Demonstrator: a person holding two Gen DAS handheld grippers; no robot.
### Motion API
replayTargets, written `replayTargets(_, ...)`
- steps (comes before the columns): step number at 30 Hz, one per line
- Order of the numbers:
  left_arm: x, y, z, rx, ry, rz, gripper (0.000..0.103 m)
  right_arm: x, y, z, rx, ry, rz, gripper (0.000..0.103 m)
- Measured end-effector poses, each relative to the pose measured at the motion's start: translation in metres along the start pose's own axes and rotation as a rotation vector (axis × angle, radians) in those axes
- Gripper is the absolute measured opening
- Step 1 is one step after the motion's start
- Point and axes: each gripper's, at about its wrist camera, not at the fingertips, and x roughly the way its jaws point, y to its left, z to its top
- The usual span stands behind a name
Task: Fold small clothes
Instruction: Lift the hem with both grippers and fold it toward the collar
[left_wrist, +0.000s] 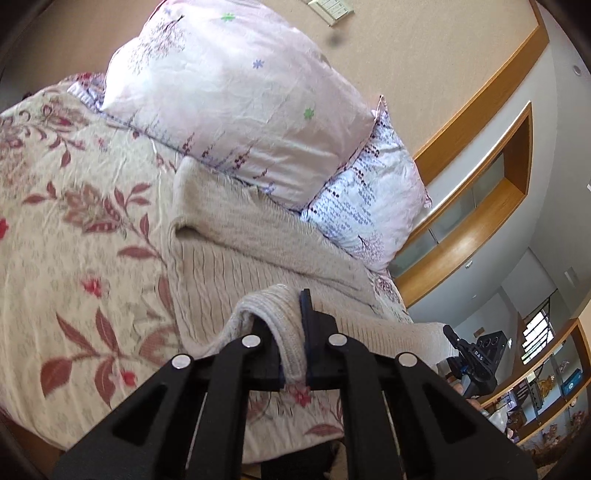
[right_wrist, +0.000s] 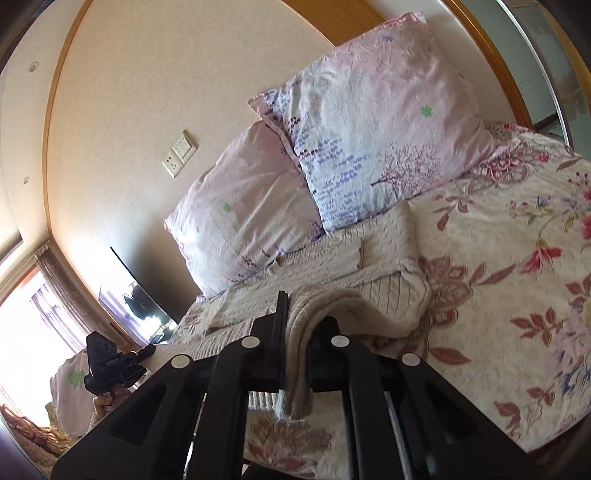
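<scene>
A beige ribbed knit sweater (left_wrist: 240, 254) lies on the floral bedspread (left_wrist: 74, 229), its far end against the pillows. My left gripper (left_wrist: 290, 332) is shut on the sweater's near hem, lifted a little off the bed. In the right wrist view the same sweater (right_wrist: 369, 266) stretches toward the pillows, and my right gripper (right_wrist: 299, 332) is shut on another part of its near hem, the knit bunched between the fingers. The right gripper also shows at the right in the left wrist view (left_wrist: 452, 338), the left gripper at the lower left in the right wrist view (right_wrist: 146, 350).
Two pink and white floral pillows (left_wrist: 236, 88) (right_wrist: 376, 133) lean on the beige wall behind the sweater. Wooden trim and shelves (left_wrist: 480, 229) stand to the right of the bed. A bright window (right_wrist: 37, 325) and a dark screen (right_wrist: 136, 291) are on the left side.
</scene>
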Motion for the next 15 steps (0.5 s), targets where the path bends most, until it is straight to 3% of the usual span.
replayTargets(7, 0.039, -0.012, 0.065, 0.06, -0.059, 0.069, 0.006, 0.041, -0.001, 0.043, -0.014, -0.047, -0.045, 0.008)
replayTargets(15, 0.11, 0.01, 0.121, 0.023, -0.076, 0.137, 0.006, 0.107, -0.02, 0.085, 0.019, -0.043, -0.119, 0.008)
